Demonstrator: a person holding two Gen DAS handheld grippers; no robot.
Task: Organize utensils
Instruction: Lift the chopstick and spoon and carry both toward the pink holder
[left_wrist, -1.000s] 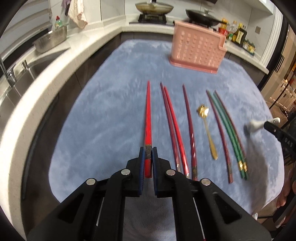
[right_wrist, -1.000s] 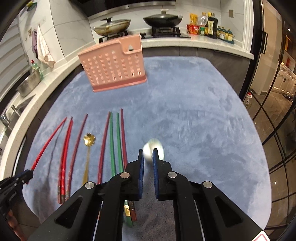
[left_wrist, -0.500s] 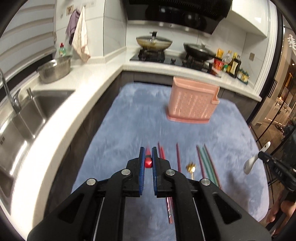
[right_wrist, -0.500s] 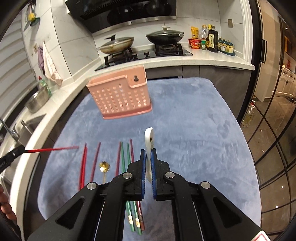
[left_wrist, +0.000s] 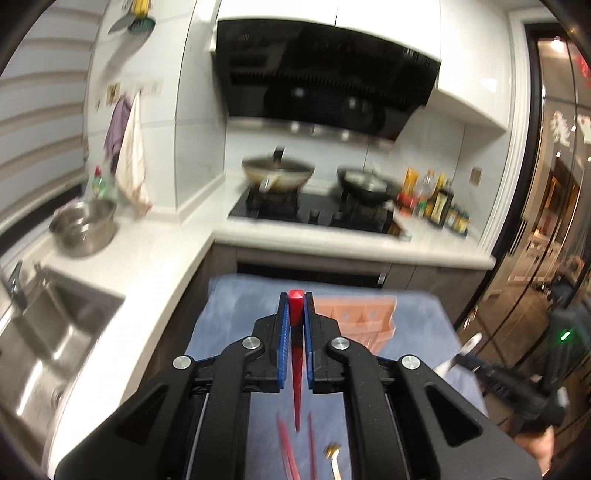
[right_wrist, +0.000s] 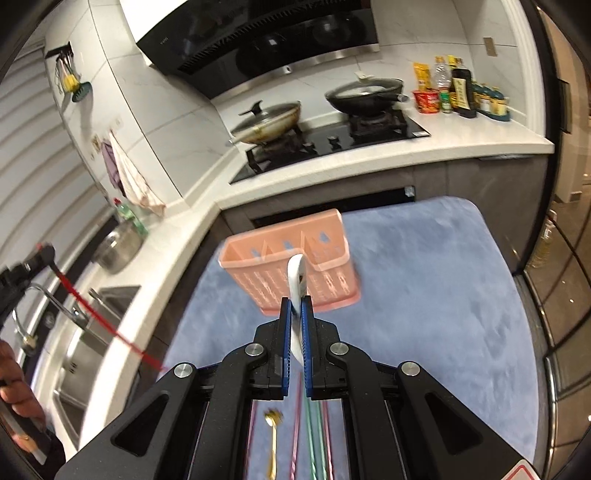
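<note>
My left gripper (left_wrist: 295, 300) is shut on a red chopstick (left_wrist: 296, 354), held high with its tip hanging down over the blue mat (left_wrist: 229, 306). My right gripper (right_wrist: 295, 304) is shut on a white spoon (right_wrist: 296, 275), its handle pointing up in front of the pink slotted utensil holder (right_wrist: 321, 258). The holder also shows in the left wrist view (left_wrist: 369, 317). On the mat below lie a gold spoon (right_wrist: 272, 439), green chopsticks (right_wrist: 314, 435) and dark red chopsticks (left_wrist: 286, 458). The left gripper with the red chopstick (right_wrist: 96, 317) shows at far left of the right wrist view.
A white counter (left_wrist: 155, 266) wraps the mat's left and far sides, with a sink (left_wrist: 48, 332), a steel pot (left_wrist: 83, 225), a stove with two pans (right_wrist: 325, 136) and bottles (right_wrist: 461, 92). Glass doors (right_wrist: 565, 258) stand at the right.
Both grippers have risen and tilted upward. The red chopstick now hangs steeply from the left gripper, and the white spoon has moved closer to the pink holder.
</note>
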